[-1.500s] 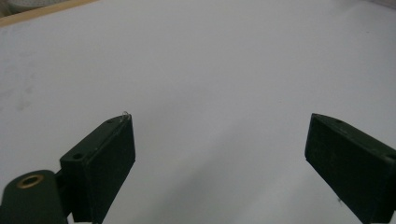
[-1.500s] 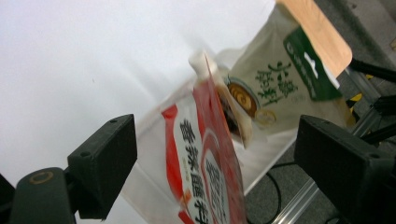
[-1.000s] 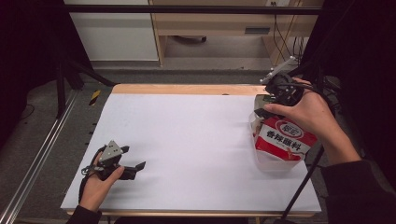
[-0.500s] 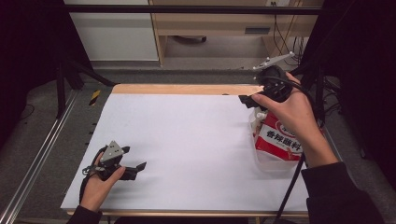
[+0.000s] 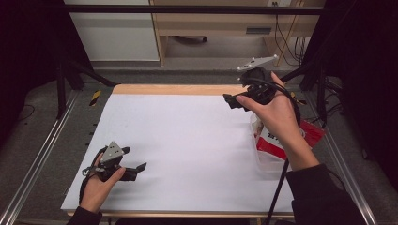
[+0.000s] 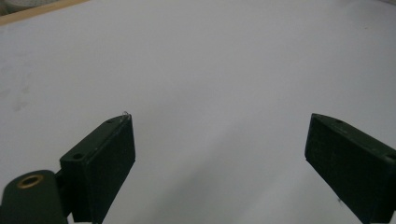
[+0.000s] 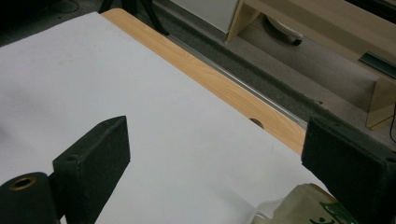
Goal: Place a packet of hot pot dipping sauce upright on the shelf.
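the red and white bag [image 5: 281, 140], its print unreadable, lies under my right tongs [image 5: 231, 101]; both tongs gape empty.

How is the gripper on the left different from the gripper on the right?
The left gripper sits low at the near left of the white table, while the right gripper is held up high at the far right edge. The left gripper has only bare table near it; the right gripper is beside a red and white packet. Both are black, open, holding nothing, and carry a grey plate on top.
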